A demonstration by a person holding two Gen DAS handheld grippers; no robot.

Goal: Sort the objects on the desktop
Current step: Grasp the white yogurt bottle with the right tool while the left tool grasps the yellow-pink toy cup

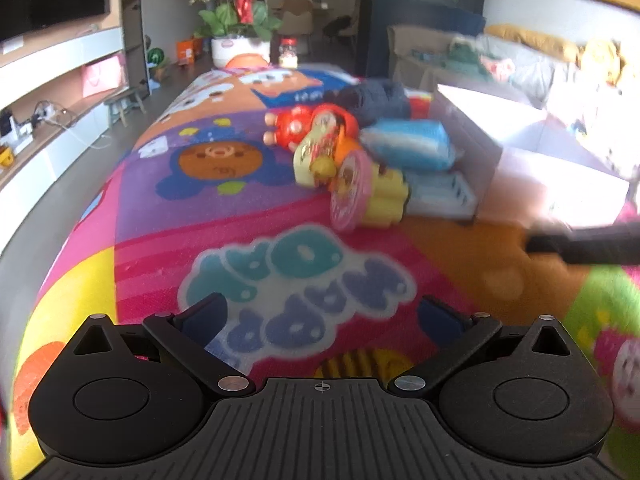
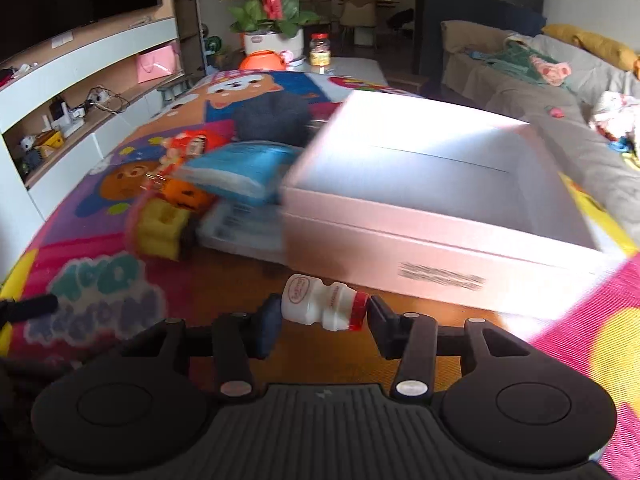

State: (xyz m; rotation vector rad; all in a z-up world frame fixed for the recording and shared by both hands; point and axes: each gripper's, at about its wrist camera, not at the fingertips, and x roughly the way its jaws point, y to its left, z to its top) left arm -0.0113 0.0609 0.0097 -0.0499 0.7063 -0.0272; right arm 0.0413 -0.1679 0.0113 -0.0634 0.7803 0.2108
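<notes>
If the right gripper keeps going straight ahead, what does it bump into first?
Probably the near wall of the big pale box, just ahead of the right gripper. The little white bottle clamped sideways in it would likely touch first. Depth is hard to judge.

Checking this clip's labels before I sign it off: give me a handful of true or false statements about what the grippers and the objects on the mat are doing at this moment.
1. The right gripper has a small white bottle with a red cap lying sideways between its fingers. True.
2. The left gripper is holding a toy. False: its jaws stand wide apart over the patterned mat with nothing between them.
3. The white box already holds several toys. False: the part of its inside that shows is bare.
4. The blue packs lie next to the box. True.
5. The toys sit in a loose cluster on the mat. True.
</notes>
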